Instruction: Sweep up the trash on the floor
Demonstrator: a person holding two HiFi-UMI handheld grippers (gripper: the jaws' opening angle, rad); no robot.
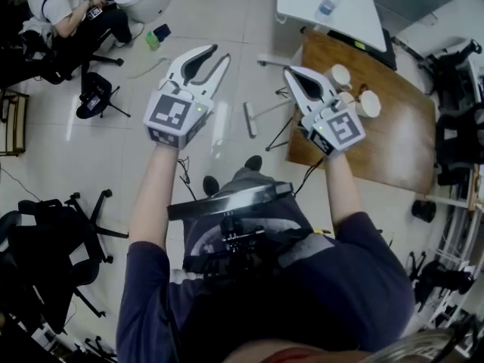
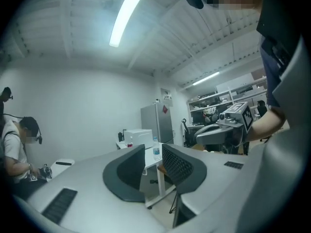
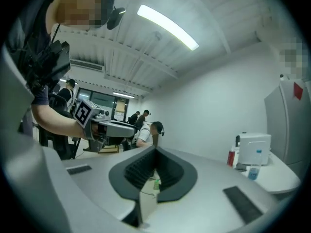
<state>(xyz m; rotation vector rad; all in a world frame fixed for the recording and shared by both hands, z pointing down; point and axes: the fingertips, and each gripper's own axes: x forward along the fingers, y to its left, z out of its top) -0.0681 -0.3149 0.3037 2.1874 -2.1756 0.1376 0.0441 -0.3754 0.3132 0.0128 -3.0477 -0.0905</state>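
In the head view both grippers are held up in front of me, pointing forward over the tiled floor. My left gripper (image 1: 219,53) (image 2: 153,152) is open with nothing between its fingers. My right gripper (image 1: 292,72) (image 3: 155,150) is shut on nothing. Each gripper shows in the other's view, the right gripper (image 2: 228,125) and the left gripper (image 3: 104,125). On the floor ahead lies a long-handled tool with a white head (image 1: 249,119). Farther off lie a green item (image 1: 152,41), a dark blue item (image 1: 161,31) and a pale strip (image 1: 147,68).
A wooden table (image 1: 393,142) with paper cups (image 1: 369,103) stands at the right, a white table (image 1: 340,13) with a bottle (image 1: 327,7) behind it. Black office chairs (image 1: 45,248) stand at the left. A seated person (image 1: 60,10) is far left, near a black stand (image 1: 94,97).
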